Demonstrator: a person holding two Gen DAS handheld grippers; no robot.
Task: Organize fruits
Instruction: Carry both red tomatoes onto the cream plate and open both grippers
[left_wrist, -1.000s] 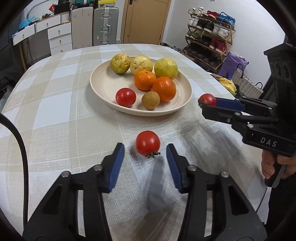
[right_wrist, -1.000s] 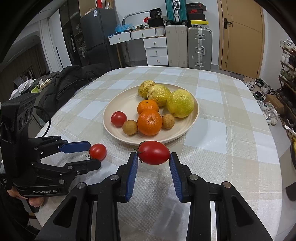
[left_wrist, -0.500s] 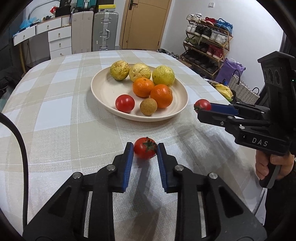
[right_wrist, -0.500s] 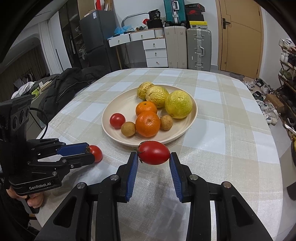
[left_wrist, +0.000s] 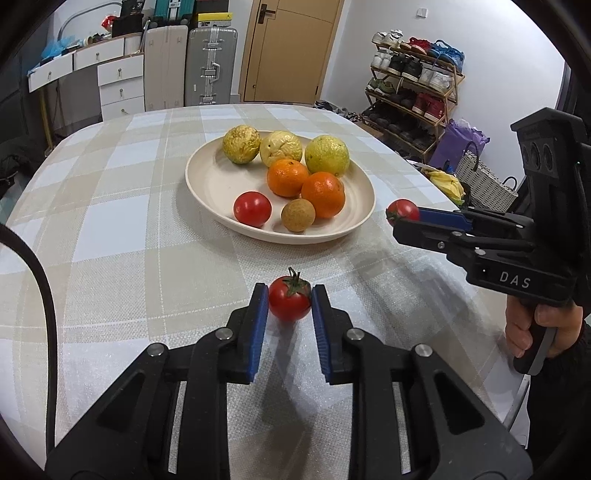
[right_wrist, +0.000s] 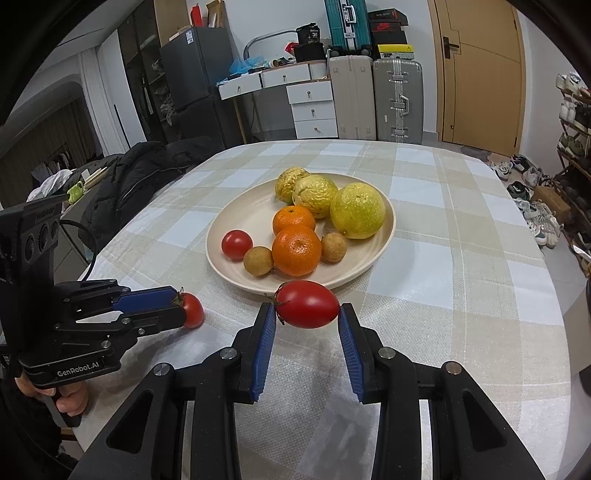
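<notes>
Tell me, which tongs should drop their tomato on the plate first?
Probably the right tongs: their oval tomato hangs just before the plate rim. The left tongs grip a round tomato farther back.

so the backdrop: straight ahead of the left gripper there's a tan wooden door shut in the far wall; left of it two upright hard-shell suitcases, a beige one and a ribbed silver one, touching side by side; further left a white chest of drawers with clutter on top; off to the right a wooden shoe rack packed with sneakers, and nearer, a purple bag beside a white woven basket; from the right gripper, far left, a dark tall fridge, and below it a black puffy jacket heaped just past the checked tablecloth edge.
</notes>
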